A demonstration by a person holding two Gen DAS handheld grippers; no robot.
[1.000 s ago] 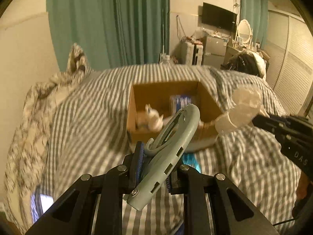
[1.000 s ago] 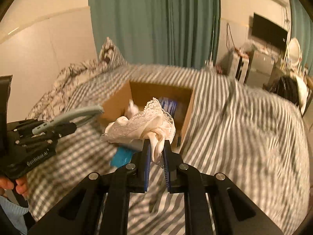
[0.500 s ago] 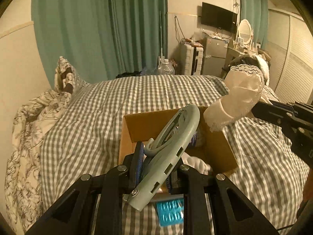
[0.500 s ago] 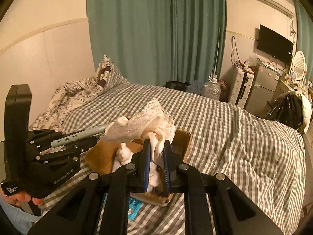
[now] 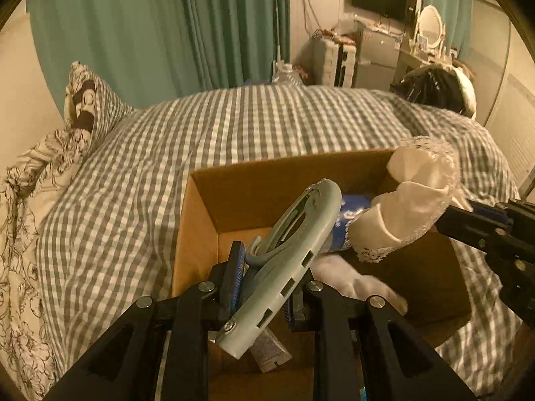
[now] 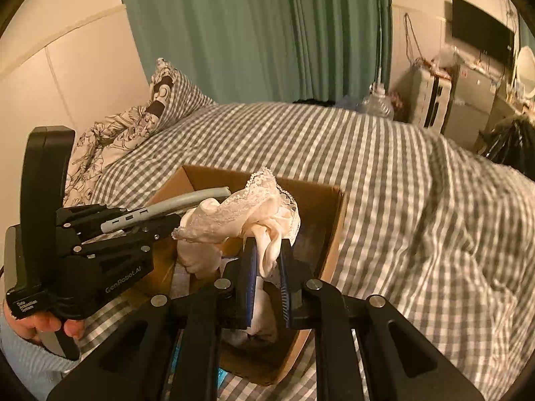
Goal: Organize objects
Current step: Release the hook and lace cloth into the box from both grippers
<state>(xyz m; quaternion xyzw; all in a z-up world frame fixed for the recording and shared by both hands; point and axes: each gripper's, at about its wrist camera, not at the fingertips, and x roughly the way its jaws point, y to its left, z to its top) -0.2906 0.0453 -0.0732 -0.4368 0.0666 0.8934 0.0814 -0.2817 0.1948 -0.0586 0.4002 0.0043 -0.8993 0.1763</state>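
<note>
An open cardboard box (image 5: pixel 200 220) (image 6: pixel 331 234) sits on the checked bed. My left gripper (image 5: pixel 264 284) is shut on a grey-green plastic hanger (image 5: pixel 294 240) and holds it over the box's near left part; the hanger also shows in the right wrist view (image 6: pixel 174 207). My right gripper (image 6: pixel 267 267) is shut on a cream lace-trimmed cloth (image 6: pixel 254 214) and holds it above the box; the cloth also shows in the left wrist view (image 5: pixel 414 197). Inside the box lie a blue packet (image 5: pixel 351 214), white cloth (image 5: pixel 351 277) and a grey tube (image 5: pixel 267 351).
The grey checked duvet (image 5: pixel 234 127) covers the bed around the box. A floral pillow and blanket (image 5: pixel 40 167) lie at the left. Green curtains (image 6: pixel 267 33), cabinets (image 5: pixel 367 56) and a black bag (image 5: pixel 431 87) stand beyond the bed.
Both grippers have moved forward and down over the box, still holding the hanger and the cloth. The box now fills more of both views.
</note>
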